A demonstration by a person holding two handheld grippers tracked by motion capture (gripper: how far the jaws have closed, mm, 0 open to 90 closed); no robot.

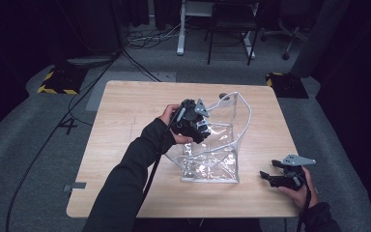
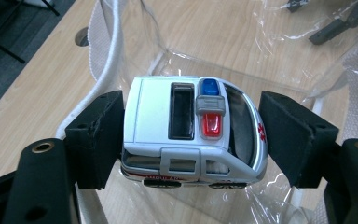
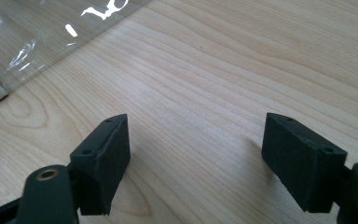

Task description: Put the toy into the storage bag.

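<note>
Work in hand: toy ambulance (image 2: 193, 135) going into the clear plastic bag (image 1: 222, 145), by the look of it.
Where the toy is: clamped in the left gripper (image 2: 193, 140), held over the open mouth of the bag; bag floor and wooden table (image 1: 125, 121) show beneath it through the film.
Left grip: clenched on the toy, one pad on its tail end, the other on its nose. The nose-side pad (image 2: 293, 135) seems to meet only the front corner; contact there is hard to read.
Right grip: right gripper (image 3: 196, 158) released, jaws spread wide with bare wood between them.
How the toy handles: small, hard, glossy shell; probably light. Rounded nose and smooth paint make it likely to slip or twist. Wheels would let it roll once set down.
Best hold: flat tail end and front bumper, or the two long sides; avoid the roof light bar (image 2: 209, 107), which looks breakable.
How the bag handles: thin, floppy film with a white cord rim (image 1: 244, 113); stands loosely and would likely shift at a nudge.
Left arm pose: forearm in dark sleeve reaching in diagonally, gripper tipped downward into the bag mouth.
Right hand pose: resting low near the table's near right corner, well apart from the bag, gripper lying roughly level and pointing towards the bag.
</note>
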